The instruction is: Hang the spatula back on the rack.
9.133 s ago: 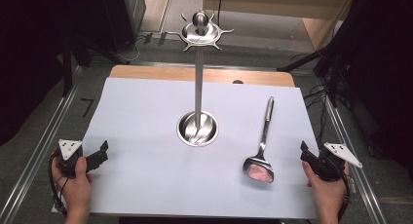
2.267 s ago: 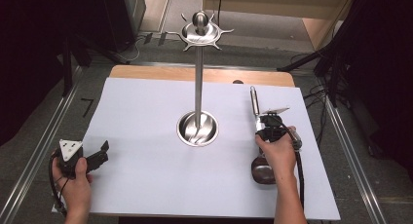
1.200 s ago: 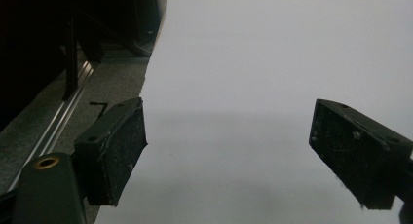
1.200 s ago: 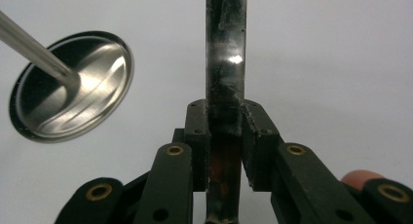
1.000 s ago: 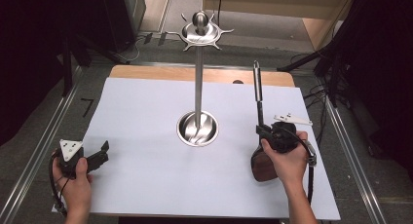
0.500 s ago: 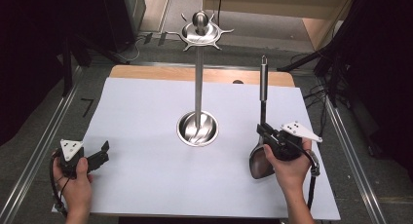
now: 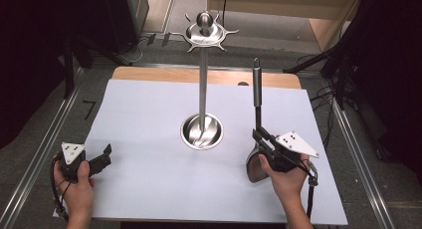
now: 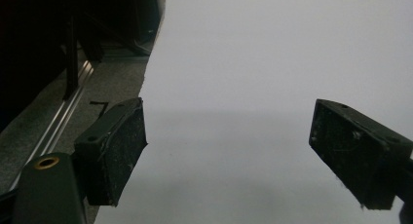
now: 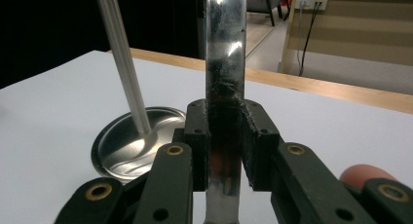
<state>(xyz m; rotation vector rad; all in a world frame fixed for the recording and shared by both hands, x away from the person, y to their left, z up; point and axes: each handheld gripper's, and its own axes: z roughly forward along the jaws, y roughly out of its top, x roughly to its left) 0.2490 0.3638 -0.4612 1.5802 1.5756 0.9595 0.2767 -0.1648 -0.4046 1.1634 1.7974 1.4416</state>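
Steel ladle [image 7: 257, 114], upended right of the hanging stand [image 7: 202, 89], bowl low by the white table cover [image 7: 149, 119], handle loop up. Clamped low on the handle by right gripper [image 9: 225, 151]. Likely stiff, smooth, slippery, bowl-heavy; best pinched near the bowl, as here. Left gripper [image 8: 229, 151] spread wide, holding nothing, resting at the cover's near left corner.

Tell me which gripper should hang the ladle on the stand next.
Right. The right gripper is shut on the ladle handle, beside the stand; the left gripper sits open and empty at the table's near-left edge.
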